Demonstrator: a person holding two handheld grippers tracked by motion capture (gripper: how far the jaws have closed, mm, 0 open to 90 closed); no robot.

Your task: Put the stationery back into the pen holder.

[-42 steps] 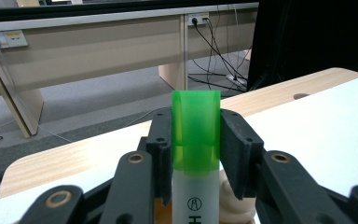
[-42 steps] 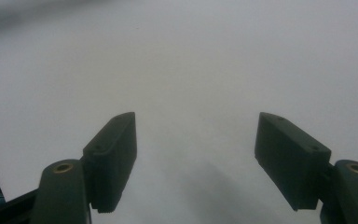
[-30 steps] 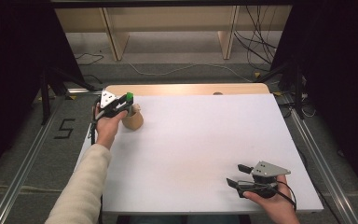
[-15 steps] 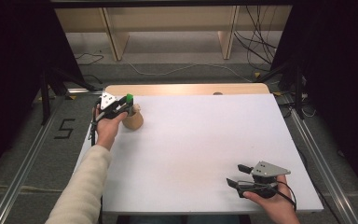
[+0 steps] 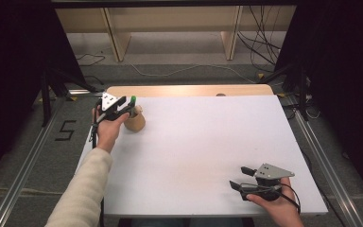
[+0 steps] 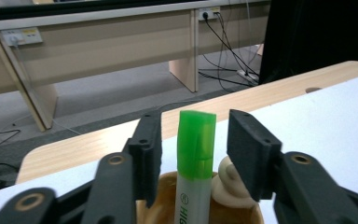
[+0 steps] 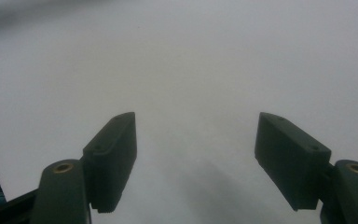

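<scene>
A green-capped highlighter (image 6: 196,149) stands upright in a small wooden cup (image 5: 135,122) at the far left of the white table (image 5: 203,142). My left gripper (image 6: 195,144) is open, one jaw on each side of the highlighter's cap with a small gap on both sides. The high view has that gripper (image 5: 123,109) right beside the cup, with the green cap (image 5: 133,100) at its tip. A cream, swirl-shaped piece (image 6: 233,184) also sits in the cup. My right gripper (image 5: 238,177) rests open near the front right edge, its jaws (image 7: 196,158) wide over bare white surface.
A strip of bare wooden tabletop (image 5: 189,91) runs behind the white board. Beyond it are wooden bench legs (image 5: 113,33) and cables (image 5: 260,42) on the floor. Metal rails (image 5: 23,161) run along both sides of the table.
</scene>
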